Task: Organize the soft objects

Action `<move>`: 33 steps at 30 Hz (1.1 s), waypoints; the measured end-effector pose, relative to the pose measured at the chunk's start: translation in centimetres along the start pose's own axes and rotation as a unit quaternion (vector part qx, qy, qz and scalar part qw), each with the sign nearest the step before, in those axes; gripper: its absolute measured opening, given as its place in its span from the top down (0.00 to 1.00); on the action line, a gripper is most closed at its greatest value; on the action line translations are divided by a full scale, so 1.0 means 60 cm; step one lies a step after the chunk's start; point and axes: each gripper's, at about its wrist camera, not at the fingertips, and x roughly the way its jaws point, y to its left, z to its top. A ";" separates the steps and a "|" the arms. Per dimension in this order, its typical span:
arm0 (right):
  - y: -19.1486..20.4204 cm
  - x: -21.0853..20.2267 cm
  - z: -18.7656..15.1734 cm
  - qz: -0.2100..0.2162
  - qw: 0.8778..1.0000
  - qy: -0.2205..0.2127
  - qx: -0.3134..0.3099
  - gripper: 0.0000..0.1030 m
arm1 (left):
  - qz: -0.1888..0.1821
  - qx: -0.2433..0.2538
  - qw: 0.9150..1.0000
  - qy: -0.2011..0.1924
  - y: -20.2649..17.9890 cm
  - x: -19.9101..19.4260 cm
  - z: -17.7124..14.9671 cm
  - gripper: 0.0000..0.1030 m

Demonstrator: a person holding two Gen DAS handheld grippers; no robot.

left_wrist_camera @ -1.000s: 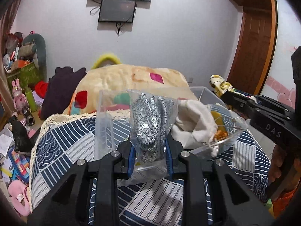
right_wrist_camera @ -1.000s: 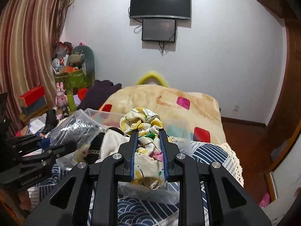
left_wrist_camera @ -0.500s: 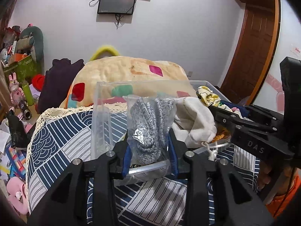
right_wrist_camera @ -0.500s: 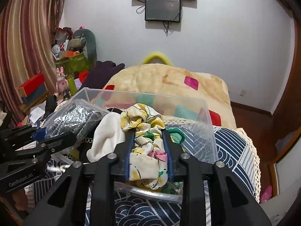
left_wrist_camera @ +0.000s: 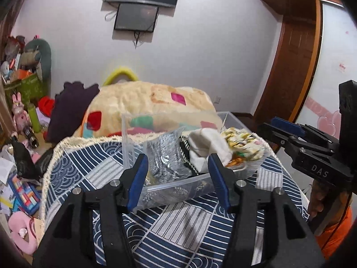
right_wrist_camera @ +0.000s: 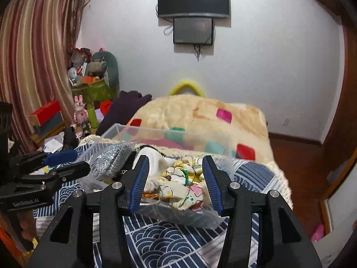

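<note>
A clear plastic bin [left_wrist_camera: 129, 138] [right_wrist_camera: 156, 131] sits on the blue patterned bedspread [left_wrist_camera: 178, 223]. In it lie a bagged grey knit item [left_wrist_camera: 165, 156] [right_wrist_camera: 111, 158], a white cloth [left_wrist_camera: 207, 145] [right_wrist_camera: 156, 163] and a bagged yellow floral cloth [left_wrist_camera: 241, 138] [right_wrist_camera: 180, 189]. My left gripper [left_wrist_camera: 178, 178] is open and empty, just in front of the bin's near wall. My right gripper [right_wrist_camera: 175, 183] is open and empty, over the floral cloth at the bin's near edge. Each gripper shows in the other's view: the right one [left_wrist_camera: 287, 134], the left one [right_wrist_camera: 60, 163].
A cream blanket [left_wrist_camera: 151, 102] with coloured patches is heaped behind the bin, a dark purple cloth [left_wrist_camera: 67, 111] to its left. Toys, boxes and papers clutter the floor at the left [left_wrist_camera: 20, 134]. A wooden door [left_wrist_camera: 290, 71] stands at the right.
Both grippers opened and let go: the grey bagged item and the floral bagged cloth now lie in the bin. Both grippers have drawn back a little.
</note>
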 end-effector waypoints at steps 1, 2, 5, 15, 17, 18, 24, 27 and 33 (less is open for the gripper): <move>0.004 -0.011 0.001 -0.002 1.000 -0.008 -0.005 0.55 | -0.002 0.002 1.000 -0.008 -0.003 -0.014 0.001 0.43; 0.006 -0.018 0.001 -0.001 1.000 -0.012 -0.007 0.55 | -0.002 0.003 1.000 -0.014 -0.004 -0.022 0.001 0.42; 0.012 -0.048 0.001 0.005 0.999 -0.032 -0.009 0.55 | -0.004 0.006 0.999 -0.040 -0.013 -0.059 0.000 0.41; 0.028 -0.131 -0.010 0.041 0.994 -0.097 0.004 0.54 | -0.005 0.037 0.994 -0.099 -0.049 -0.150 -0.019 0.36; 0.031 -0.140 -0.014 0.045 0.993 -0.107 0.008 0.42 | -0.005 0.037 0.993 -0.108 -0.052 -0.164 -0.024 0.26; 0.032 -0.143 -0.016 0.047 0.993 -0.111 0.008 0.40 | -0.005 0.037 0.993 -0.111 -0.054 -0.170 -0.028 0.26; 0.044 -0.143 -0.037 0.034 0.993 -0.114 0.002 0.35 | 0.011 0.046 0.992 -0.120 -0.062 -0.177 -0.044 0.17; 0.044 -0.144 -0.050 0.025 0.992 -0.124 0.007 0.21 | 0.013 0.042 0.991 -0.125 -0.060 -0.178 -0.051 0.12; 0.041 -0.151 -0.064 0.025 0.991 -0.129 0.011 0.21 | 0.018 0.043 0.990 -0.134 -0.065 -0.182 -0.062 0.06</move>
